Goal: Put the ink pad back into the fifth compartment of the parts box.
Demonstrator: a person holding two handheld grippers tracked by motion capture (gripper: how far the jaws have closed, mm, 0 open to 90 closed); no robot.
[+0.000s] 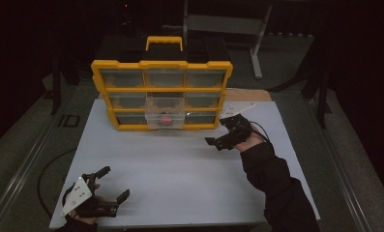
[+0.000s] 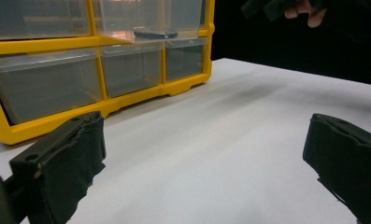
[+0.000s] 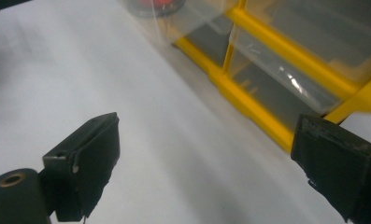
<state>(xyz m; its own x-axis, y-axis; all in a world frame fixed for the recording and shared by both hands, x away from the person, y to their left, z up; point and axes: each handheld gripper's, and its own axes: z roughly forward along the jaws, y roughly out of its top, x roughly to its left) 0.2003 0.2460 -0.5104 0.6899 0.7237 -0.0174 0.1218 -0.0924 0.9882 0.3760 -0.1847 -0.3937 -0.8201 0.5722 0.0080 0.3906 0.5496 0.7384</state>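
No readable writing on anything here: no brand, no label on the yellow plastic organiser case with clear drawers (image 1: 162, 94), which stands upright at the far side of the white matte table top (image 1: 180, 183). It has a chunky moulded frame, a black body behind, and a yellow-and-black carry handle on top. Nine see-through drawers sit in three rows of three, smooth and slightly frosted.

The middle one, a clear plastic drawer pulled out toward the person (image 1: 165, 114), juts forward from the frame. Inside it lies a small round red and dark object (image 1: 166, 120), resting on the drawer floor; the right gripper view catches it as a red blur at the top edge (image 3: 155, 5), too soft to tell what it is.

The right gripper (image 1: 222, 131), black with a pale three-cornered plate on top, hovers over the table just beside the case's lower right corner, jaws spread wide and holding nothing. In its own view the two blocky black jaws frame bare table and the yellow rail.

The left gripper (image 1: 113, 182) sits low at the near left corner of the table, well apart from the case, jaws wide apart and empty too. Its pads (image 2: 75, 158) look rough and rubbery at the edges.
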